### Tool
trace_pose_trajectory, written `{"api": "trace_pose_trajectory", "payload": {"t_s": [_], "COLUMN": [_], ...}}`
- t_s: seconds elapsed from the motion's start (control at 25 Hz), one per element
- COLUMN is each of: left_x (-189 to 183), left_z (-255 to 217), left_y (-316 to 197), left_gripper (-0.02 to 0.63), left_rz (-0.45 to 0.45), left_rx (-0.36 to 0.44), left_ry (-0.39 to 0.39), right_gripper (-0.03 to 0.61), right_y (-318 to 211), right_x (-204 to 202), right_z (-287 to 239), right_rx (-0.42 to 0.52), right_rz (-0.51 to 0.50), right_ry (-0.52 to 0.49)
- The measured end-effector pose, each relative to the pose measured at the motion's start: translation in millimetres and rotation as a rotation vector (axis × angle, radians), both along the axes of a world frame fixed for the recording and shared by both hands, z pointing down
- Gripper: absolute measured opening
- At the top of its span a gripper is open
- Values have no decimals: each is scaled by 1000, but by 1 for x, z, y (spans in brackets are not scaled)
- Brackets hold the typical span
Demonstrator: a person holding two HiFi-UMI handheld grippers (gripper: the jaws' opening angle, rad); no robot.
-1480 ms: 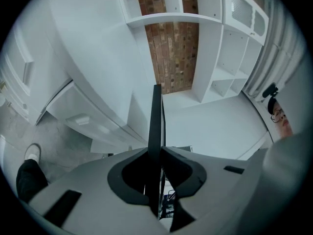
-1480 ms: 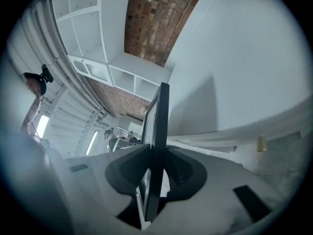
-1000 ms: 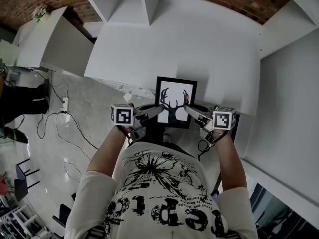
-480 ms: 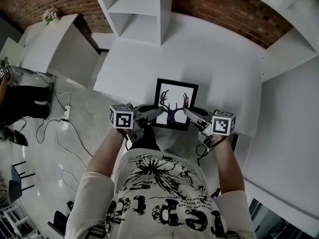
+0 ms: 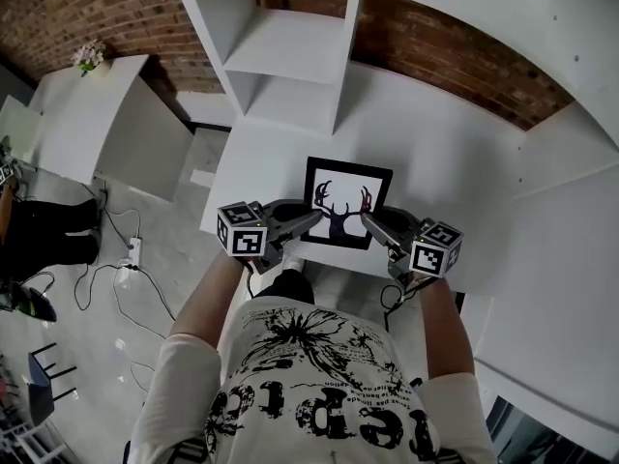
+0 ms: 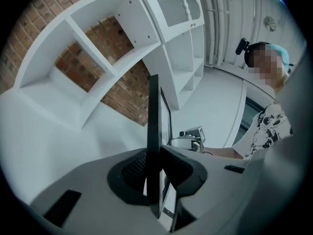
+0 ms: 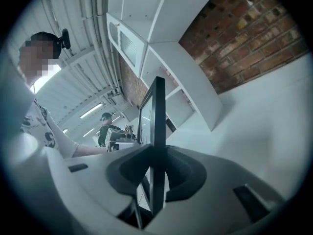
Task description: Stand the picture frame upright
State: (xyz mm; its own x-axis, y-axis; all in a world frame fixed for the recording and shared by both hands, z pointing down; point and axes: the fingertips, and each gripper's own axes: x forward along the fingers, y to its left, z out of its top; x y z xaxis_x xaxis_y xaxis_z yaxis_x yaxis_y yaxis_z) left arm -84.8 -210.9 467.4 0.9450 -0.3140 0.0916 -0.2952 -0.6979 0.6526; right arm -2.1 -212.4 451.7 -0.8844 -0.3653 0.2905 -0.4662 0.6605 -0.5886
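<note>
white shelving, brick wall (flowers left)

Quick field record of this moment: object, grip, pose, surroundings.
object: black rectangular picture frame with an antler print
left hand-held gripper: shut on the frame's left edge
right hand-held gripper: shut on its right edge
pose: print faces the head camera; not stood up yet
below: white tabletop; contact cannot be told
behind: white open shelf unit, red brick wall

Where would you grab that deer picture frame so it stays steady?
Probably best by its thin side edges, one gripper coming in from each side. The picture frame is flat and wide, so the left gripper and right gripper each pinch its black border edge-on, which should stop it from swinging.
</note>
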Motion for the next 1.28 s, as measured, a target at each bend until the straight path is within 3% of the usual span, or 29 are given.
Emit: {"api": "trace_pose_trajectory", "payload": {"t_s": [0.24,0.56,0.88,1.28], "left_x": [-4,-4,-30,-27], "left_z": [-10,9,33,62], "left_y": [-6,-37,-119,-164], "left_gripper": [80,87,106,120], "left_rz": [82,148,155,135], "left_rx": [73,255,372,459], "left_ry": [-36,-129,-274,-420], "right_gripper": [87,92,107,127], "right_y": [-1,-27,-107,-151], "right_x": [-6,-7,-35,-32], "right_z": [-10,9,31,65], "right_rx": [80,236,277,270], "right_rz": [52,106,127,161], "right_ry": [18,103,303,509]}}
